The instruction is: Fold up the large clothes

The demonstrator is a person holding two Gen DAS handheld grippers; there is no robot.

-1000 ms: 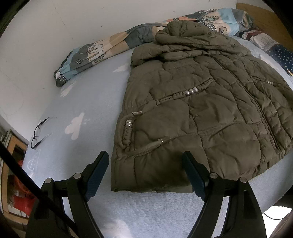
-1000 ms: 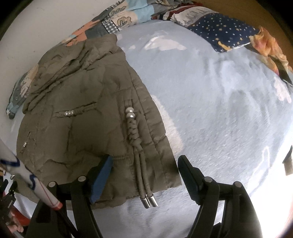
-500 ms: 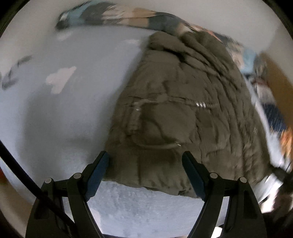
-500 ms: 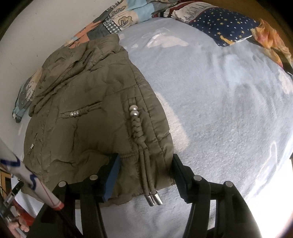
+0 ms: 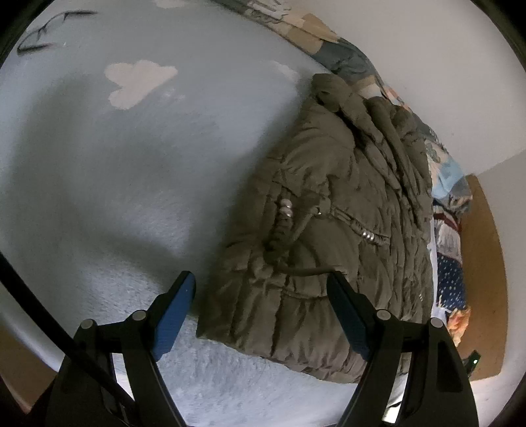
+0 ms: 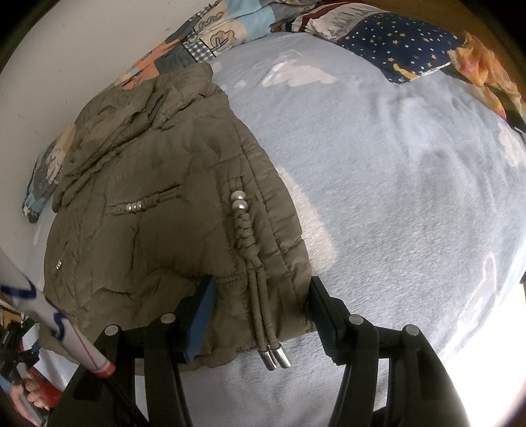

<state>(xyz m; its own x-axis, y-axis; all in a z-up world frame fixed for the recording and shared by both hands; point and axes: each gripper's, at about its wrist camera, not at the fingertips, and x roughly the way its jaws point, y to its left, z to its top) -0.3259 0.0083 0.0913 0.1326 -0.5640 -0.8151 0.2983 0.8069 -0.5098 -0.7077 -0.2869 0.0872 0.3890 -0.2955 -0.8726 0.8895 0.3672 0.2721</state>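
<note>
Olive quilted jacket (image 6: 157,197) lies flat (hood bunched) on the bed.

One olive quilted jacket (image 6: 157,210) on the bed (image 6: 411,197), one pair of glasses (image 5: 42,33) near its edge, one starry pillow (image 6: 394,49), two grippers

Two wrist fisheye views, which we list in turn. Our left wrist camera looks forward and down between the left gripper (image 5: 259,299) fingers, close over the near left hem corner of the olive jacket (image 5: 328,236), rolled so the bed (image 5: 115,170) tilts and the wall curves along the top right. Our right wrist camera looks forward and down between the right gripper (image 6: 261,303) fingers, close over the jacket's (image 6: 157,203) near right hem corner, facing the far pillows (image 6: 394,42). Both views share the jacket, the blue bedspread and the patterned quilt (image 6: 210,29) by the far wall.
</note>
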